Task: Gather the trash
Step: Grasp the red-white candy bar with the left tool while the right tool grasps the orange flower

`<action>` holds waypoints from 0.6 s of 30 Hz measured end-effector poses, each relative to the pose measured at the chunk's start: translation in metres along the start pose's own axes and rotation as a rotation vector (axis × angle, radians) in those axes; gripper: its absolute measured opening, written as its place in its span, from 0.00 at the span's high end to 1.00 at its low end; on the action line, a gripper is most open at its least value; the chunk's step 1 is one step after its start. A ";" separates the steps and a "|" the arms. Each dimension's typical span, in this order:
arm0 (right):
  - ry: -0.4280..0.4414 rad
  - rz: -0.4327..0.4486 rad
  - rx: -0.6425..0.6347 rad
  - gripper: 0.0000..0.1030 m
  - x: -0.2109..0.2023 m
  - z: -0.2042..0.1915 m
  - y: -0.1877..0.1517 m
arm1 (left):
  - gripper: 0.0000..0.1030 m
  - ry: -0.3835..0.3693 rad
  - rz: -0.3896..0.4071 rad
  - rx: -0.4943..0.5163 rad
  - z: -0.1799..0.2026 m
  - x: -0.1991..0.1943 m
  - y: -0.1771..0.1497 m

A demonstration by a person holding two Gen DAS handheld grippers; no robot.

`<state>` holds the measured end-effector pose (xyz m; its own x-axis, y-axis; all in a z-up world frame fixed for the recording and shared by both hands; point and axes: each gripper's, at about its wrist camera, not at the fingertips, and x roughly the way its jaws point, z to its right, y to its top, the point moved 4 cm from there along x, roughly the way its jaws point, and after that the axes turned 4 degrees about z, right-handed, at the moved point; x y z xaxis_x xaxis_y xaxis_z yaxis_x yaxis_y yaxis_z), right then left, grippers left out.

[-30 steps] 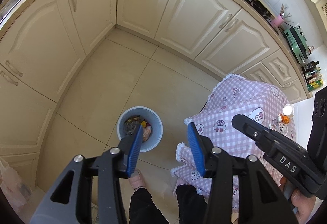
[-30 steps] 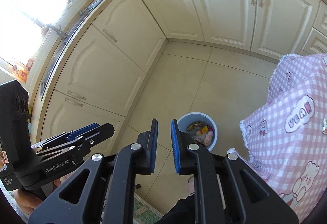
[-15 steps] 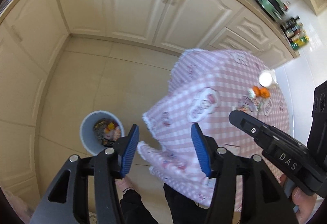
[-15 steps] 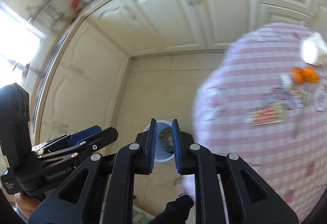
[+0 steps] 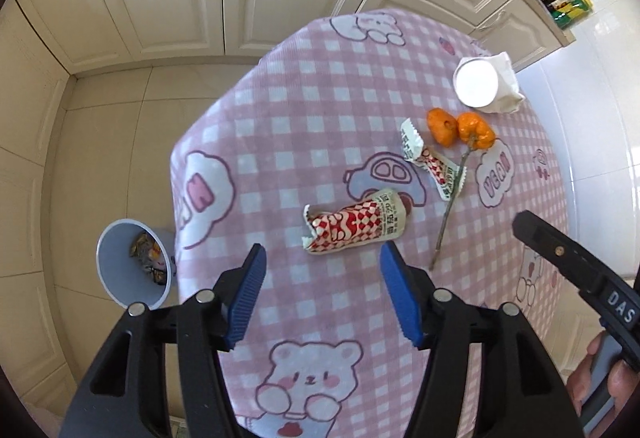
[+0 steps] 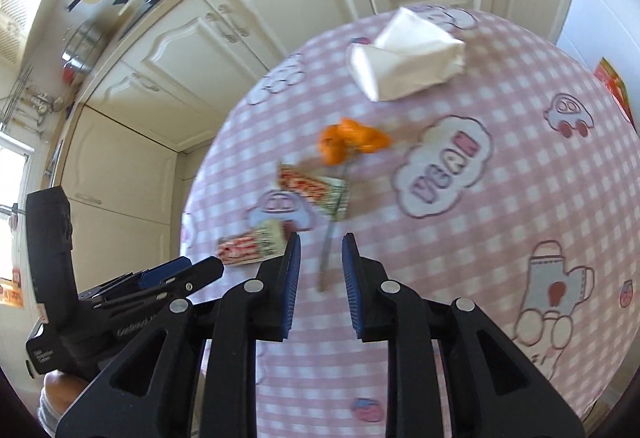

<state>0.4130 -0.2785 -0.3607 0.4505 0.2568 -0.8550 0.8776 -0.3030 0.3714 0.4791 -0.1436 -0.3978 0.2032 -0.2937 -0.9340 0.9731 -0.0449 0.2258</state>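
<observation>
On the pink checked tablecloth (image 5: pixel 304 126) we list: a red-and-white wrapper (image 5: pixel 354 224) near the middle, a smaller wrapper (image 5: pixel 430 158) right of it, orange peel (image 5: pixel 460 128), a twig (image 5: pixel 448 214), a white cup (image 5: pixel 476 82) on a tissue (image 5: pixel 506 86) far right. Our left gripper (image 5: pixel 320 292) hangs wide and empty, jaws just opening; our right gripper (image 6: pixel 318 280) narrow, empty, also just opening, over the twig. The bin (image 5: pixel 120 270) stands on the floor, left

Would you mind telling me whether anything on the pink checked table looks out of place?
Yes: two torn red-and-white wrappers, orange peel, a thin stalk and a crumpled tissue lie scattered across the tablecloth.
</observation>
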 end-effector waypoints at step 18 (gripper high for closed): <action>0.012 -0.015 0.010 0.69 0.048 0.021 0.031 | 0.73 0.061 0.042 -0.012 0.013 0.029 0.013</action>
<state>0.4584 -0.2949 -0.3974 0.4394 0.2726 -0.8559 0.8826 -0.3082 0.3550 0.4960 -0.1649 -0.4183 0.2494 -0.2362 -0.9392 0.9649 -0.0219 0.2617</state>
